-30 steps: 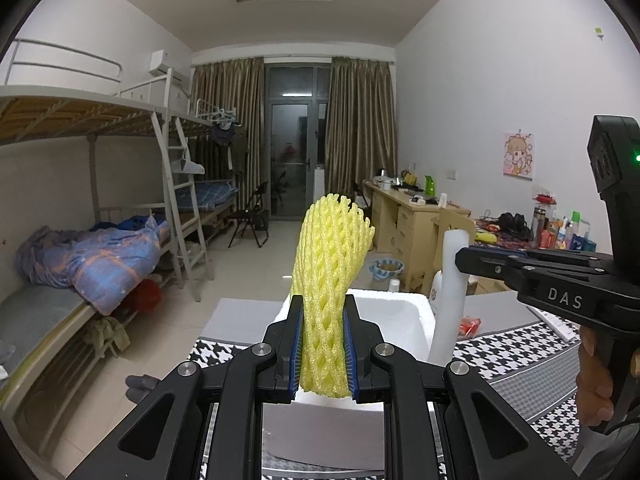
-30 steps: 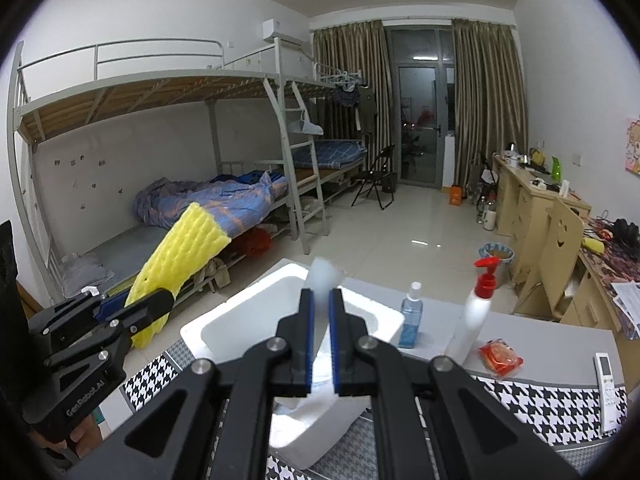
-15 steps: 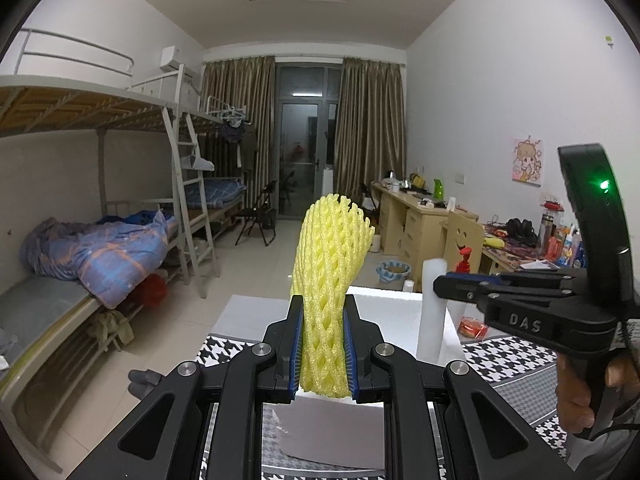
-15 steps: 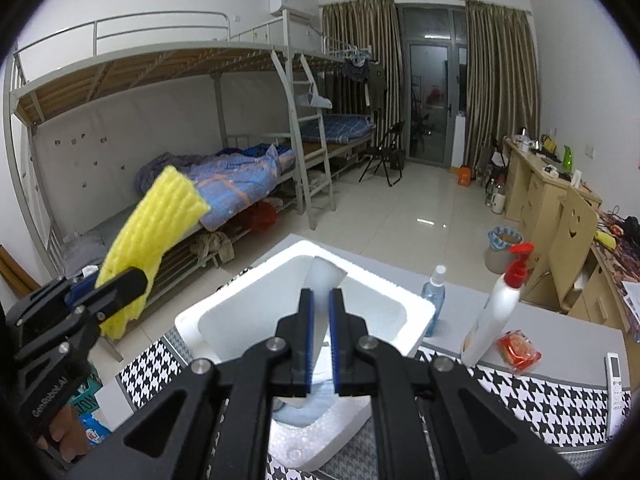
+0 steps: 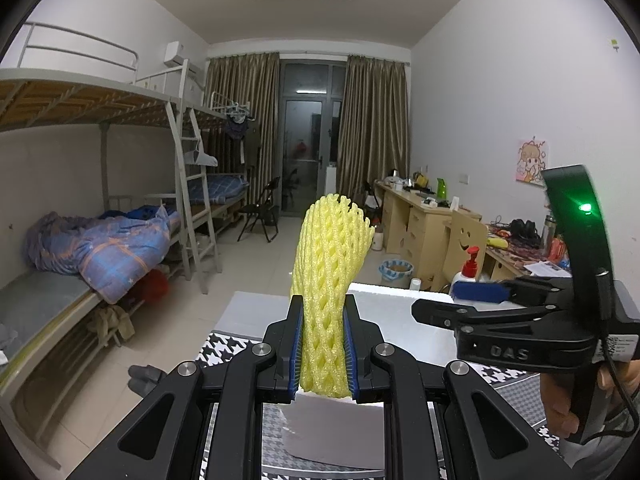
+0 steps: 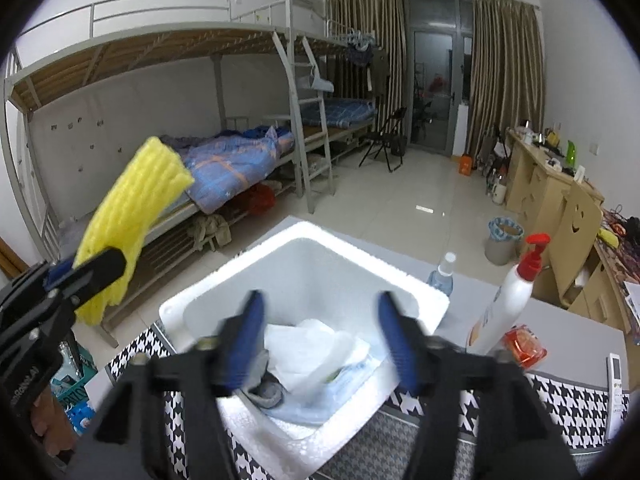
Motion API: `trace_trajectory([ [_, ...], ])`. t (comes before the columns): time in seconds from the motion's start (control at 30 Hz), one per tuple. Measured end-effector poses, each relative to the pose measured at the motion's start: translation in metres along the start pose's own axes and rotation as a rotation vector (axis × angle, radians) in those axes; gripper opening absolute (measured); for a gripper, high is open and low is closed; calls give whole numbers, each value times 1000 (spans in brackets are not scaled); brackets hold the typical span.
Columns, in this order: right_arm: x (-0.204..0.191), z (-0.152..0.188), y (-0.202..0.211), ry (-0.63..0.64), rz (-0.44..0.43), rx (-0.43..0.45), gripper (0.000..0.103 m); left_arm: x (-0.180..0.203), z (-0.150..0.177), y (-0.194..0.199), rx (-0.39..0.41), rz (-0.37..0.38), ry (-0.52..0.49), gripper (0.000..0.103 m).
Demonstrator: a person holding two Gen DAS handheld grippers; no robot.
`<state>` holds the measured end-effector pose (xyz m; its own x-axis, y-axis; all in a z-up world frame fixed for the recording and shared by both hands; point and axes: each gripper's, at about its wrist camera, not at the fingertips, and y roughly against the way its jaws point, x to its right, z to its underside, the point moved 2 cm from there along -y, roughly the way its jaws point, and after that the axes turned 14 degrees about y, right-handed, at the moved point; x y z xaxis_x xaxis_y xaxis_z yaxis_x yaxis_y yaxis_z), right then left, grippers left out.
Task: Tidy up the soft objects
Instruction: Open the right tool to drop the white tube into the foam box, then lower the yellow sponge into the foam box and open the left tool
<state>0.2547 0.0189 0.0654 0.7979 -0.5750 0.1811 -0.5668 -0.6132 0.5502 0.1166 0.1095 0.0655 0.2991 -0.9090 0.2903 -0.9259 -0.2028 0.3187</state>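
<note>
While the bunk bed (image 6: 168, 92) fills the room's left side, the counter (image 6: 560, 320) near the cameras carries a white foam box (image 6: 416, 292), open-topped, on a houndstooth cloth (image 6: 572, 396). Inside the box: crumpled white sheets (image 6: 316, 344) and pale plastic, piled loose.

Left hand-held gripper (image 5: 322, 356) clamped on a yellow foam net sleeve (image 5: 328, 280). In its own view the sleeve's long axis runs upright, straight out past the fingertips, frayed open end on top. Right view shows the same sleeve (image 6: 128, 216) tilted, top leaning toward the bed, held left of the box and apart from it.

Right hand-held gripper (image 6: 322, 340) spread wide, nothing between the blue pads (image 6: 252, 340), hanging over the box opening; fingers motion-blurred. From the left view it (image 5: 460, 300) crosses in from the right, side-on, and blocks part of the box.

Beside the box on the counter: white pump bottle with red top (image 6: 516, 288), small clear bottle (image 6: 442, 272) behind the rim, red packet (image 6: 524, 346), remote (image 6: 616, 392) at far right. Only the right view shows the box contents; the left view shows just the box's outer wall (image 5: 332, 432) below the sleeve.
</note>
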Motion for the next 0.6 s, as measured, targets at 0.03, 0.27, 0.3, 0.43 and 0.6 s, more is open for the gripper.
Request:
trace_trajectory([
  [0.03, 0, 0, 2, 2, 4, 6, 70, 0, 0, 0, -1, 0, -1, 19],
  [0.27, 2, 3, 19, 38, 56, 58, 87, 1, 1, -5, -8, -10, -12, 19],
  [0.3, 3, 4, 21, 41, 66, 64, 89, 1, 1, -6, -10, -8, -13, 19],
  [0.43, 8, 8, 30, 21, 74, 85, 93, 5, 1, -9, -18, 3, -23, 19],
  [0.6, 18, 15, 38, -4, 88, 93, 93, 9, 1, -15, -31, 18, -42, 19],
])
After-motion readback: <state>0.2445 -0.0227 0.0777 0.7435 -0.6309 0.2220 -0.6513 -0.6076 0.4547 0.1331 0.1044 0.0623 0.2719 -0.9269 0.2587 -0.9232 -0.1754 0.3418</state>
